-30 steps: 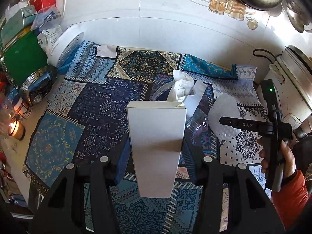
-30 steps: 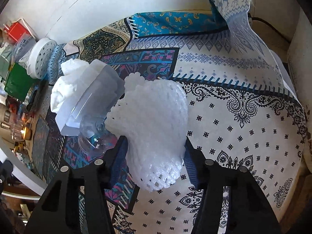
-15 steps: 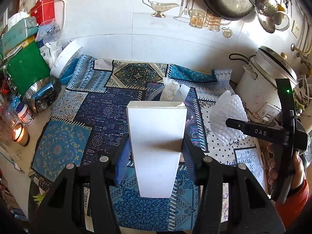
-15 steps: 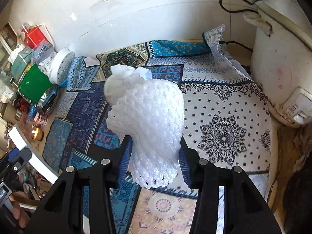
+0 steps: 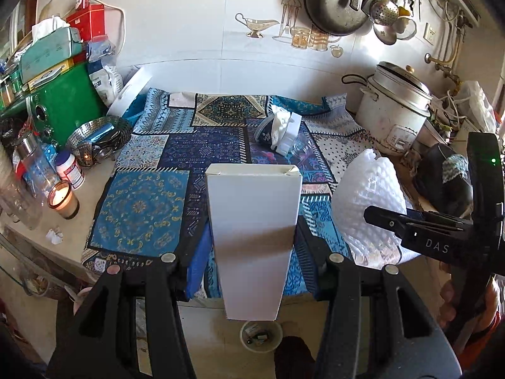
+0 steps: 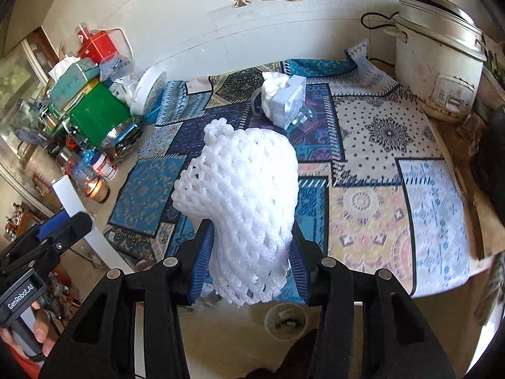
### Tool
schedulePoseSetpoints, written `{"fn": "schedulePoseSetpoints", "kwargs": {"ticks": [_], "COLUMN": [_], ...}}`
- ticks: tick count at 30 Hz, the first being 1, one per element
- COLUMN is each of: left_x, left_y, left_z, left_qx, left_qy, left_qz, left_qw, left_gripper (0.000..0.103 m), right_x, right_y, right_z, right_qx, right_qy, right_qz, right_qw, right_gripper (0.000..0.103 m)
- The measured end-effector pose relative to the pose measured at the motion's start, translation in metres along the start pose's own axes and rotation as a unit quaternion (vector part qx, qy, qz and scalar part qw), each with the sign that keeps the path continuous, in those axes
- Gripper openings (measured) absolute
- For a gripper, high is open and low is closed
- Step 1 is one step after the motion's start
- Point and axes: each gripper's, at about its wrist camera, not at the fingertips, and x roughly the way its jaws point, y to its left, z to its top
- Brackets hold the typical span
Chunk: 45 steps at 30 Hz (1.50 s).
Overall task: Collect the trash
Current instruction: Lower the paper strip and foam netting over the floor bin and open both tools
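Far to the left of the left gripper (image 5: pixel 252 252), on the bare counter, a lit candle (image 5: pixel 63 199) stands in its glass beside a white-capped pill bottle (image 5: pixel 70 169) and a steel steamer basket (image 5: pixel 99 140), with a green box (image 5: pixel 63 104) behind them. The left gripper is clamped on a white carton (image 5: pixel 252 230), its blue pads pressed against both sides, the carton standing upright and hiding the stretch of patterned cloth (image 5: pixel 142 208) straight ahead. Ahead of the carton and a little right, a wad of white tissue (image 5: pixel 281 123) lies on the cloth against a clear plastic container (image 5: pixel 293 140). Below the carton, on the floor past the table edge, sits a small round bin (image 5: pixel 260 336).

Right of the carton, the right gripper (image 6: pixel 249 262) is clamped on a white foam net sleeve (image 6: pixel 243 202), which bulges above its pads and blocks the cloth directly before it. Far ahead on its right stands a white rice cooker (image 6: pixel 438 66) with a steel lid.
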Motion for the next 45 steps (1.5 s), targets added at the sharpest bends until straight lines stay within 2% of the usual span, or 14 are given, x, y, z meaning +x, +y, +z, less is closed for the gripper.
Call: {"fn": "schedulePoseSetpoints", "kwargs": {"ticks": [3,8,15,20,27,36,45], "left_x": [-0.007,0.002,0.029,0.063,0.138,0.262,0.375], "left_y": [0.006,0.007,-0.009,-0.012,-0.012,0.002,0.029], "left_z": [-0.025,-0.068,-0.124,-0.162,-0.232,-0.337,-0.42], "left_qx": [0.006,0.003,0.001,-0.02,-0.059,-0.109,-0.153], "left_qy": [0.011,0.057,0.126,0.174,0.219,0.252,0.262], "left_qz": [-0.009,-0.018,-0.019,-0.018,-0.005,0.011,0.003], "left_qw": [0.9999,0.9982,0.9918,0.9843,0.9739,0.9614,0.953], "left_gripper": [0.05,0.05,0.05,0.05,0.05,0.05,0.05], "right_x": [-0.009,-0.008,0.008,0.036,0.101,0.22,0.313], "right_y": [0.015,0.024,0.008,-0.014,-0.053,-0.122,-0.169], "right_z": [-0.033,-0.078,-0.127,-0.16,-0.214,-0.299,-0.367], "right_qx": [0.007,0.011,0.017,0.028,0.037,0.062,0.088], "right_qy": [0.003,0.031,0.077,0.114,0.173,0.237,0.26], "right_qz": [0.001,-0.017,-0.025,-0.02,-0.023,-0.03,-0.033], "right_qw": [1.0,0.999,0.997,0.993,0.984,0.969,0.961], "right_gripper": [0.043,0.043,0.043,0.043,0.043,0.043,0.044]}}
